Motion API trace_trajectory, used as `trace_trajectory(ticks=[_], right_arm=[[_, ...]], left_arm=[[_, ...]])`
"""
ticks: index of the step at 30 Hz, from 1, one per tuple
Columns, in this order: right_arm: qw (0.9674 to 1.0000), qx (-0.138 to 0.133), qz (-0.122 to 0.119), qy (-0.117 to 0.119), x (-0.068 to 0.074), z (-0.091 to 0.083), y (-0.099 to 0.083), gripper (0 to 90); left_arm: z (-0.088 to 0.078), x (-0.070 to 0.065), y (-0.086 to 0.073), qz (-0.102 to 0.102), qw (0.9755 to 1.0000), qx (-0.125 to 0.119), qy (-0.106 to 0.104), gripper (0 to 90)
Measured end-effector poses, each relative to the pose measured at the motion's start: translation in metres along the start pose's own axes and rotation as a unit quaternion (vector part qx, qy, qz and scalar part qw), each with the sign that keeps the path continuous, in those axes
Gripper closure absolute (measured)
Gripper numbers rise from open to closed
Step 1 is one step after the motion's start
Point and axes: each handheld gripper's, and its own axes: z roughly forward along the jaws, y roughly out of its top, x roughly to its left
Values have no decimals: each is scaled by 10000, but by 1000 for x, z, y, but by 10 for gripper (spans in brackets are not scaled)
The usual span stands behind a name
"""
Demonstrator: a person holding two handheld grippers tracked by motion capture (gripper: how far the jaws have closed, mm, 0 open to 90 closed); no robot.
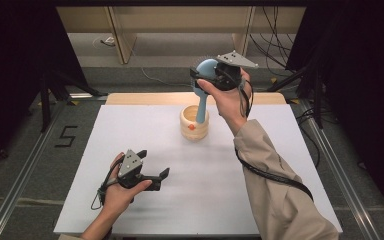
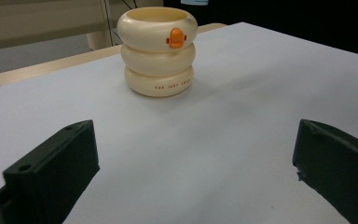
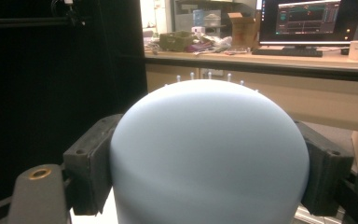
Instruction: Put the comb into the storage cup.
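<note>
Pale-blue brush (image 1: 203, 80), clamped by its head in the right hand-held gripper (image 1: 211, 76), handle dipping into the cream holder (image 1: 194, 124) on the worktop (image 1: 130, 130) (left hand-held gripper (image 1: 155, 175) wide, idle): keep it vertical, centred over the mouth.

The blue brush (image 1: 203, 85) handle's lower end is hidden inside the cream cup (image 1: 194, 131).

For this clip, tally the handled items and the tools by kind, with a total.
Blue hairbrush: 1
Cream ringed cup with an orange beak: 1
Handheld tools: 2, left tool open, right tool shut on the brush head
Total: 4
</note>
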Motion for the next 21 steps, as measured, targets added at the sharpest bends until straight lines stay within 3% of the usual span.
trace_trajectory(ticks=[21], right_arm=[[10000, -32, 26, -82, -3, 7, 0, 210]], left_arm=[[-1, 2, -1, 15, 10000, 21, 9, 0]])
